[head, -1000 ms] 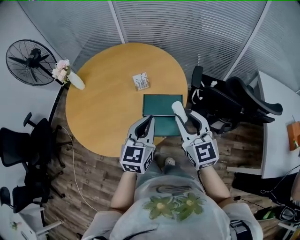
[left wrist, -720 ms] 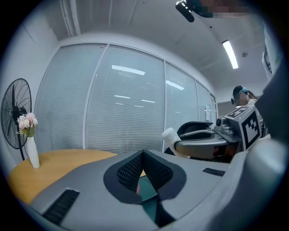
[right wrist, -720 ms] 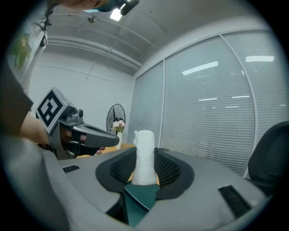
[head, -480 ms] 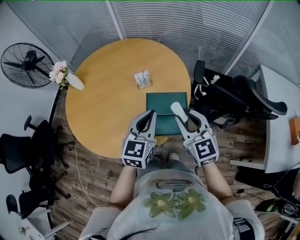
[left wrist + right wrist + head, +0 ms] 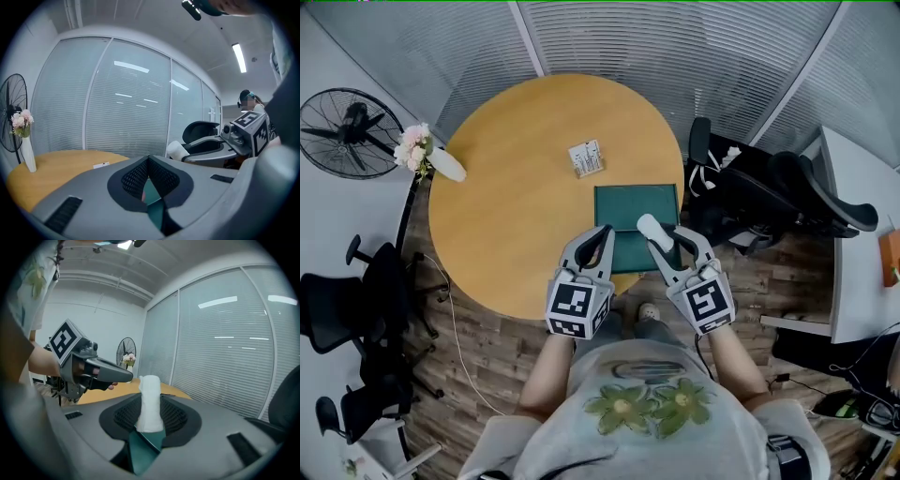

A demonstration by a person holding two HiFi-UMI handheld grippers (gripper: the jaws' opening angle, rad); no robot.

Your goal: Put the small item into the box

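A dark green box [image 5: 636, 208] lies on the near right of the round wooden table [image 5: 506, 216]. My right gripper [image 5: 662, 236] hovers over the box's near part, shut on a small white roll [image 5: 648, 226]. In the right gripper view the roll [image 5: 150, 403] stands upright between the pads, with green box [image 5: 141, 446] showing below. My left gripper [image 5: 604, 232] hangs just left of the box, jaws shut with nothing between them; its own view shows the tips meeting [image 5: 148, 158] and the roll [image 5: 176, 150] to the right.
A small white printed packet [image 5: 585, 158] lies mid-table beyond the box. A vase with pink flowers [image 5: 427, 156] stands at the table's left edge, a fan [image 5: 345, 131] behind it. Black office chairs [image 5: 769, 202] crowd the right side, more chairs [image 5: 347, 309] at left.
The right gripper with the white roll has drifted slightly left and nearer over the box. The left gripper has hardly moved.
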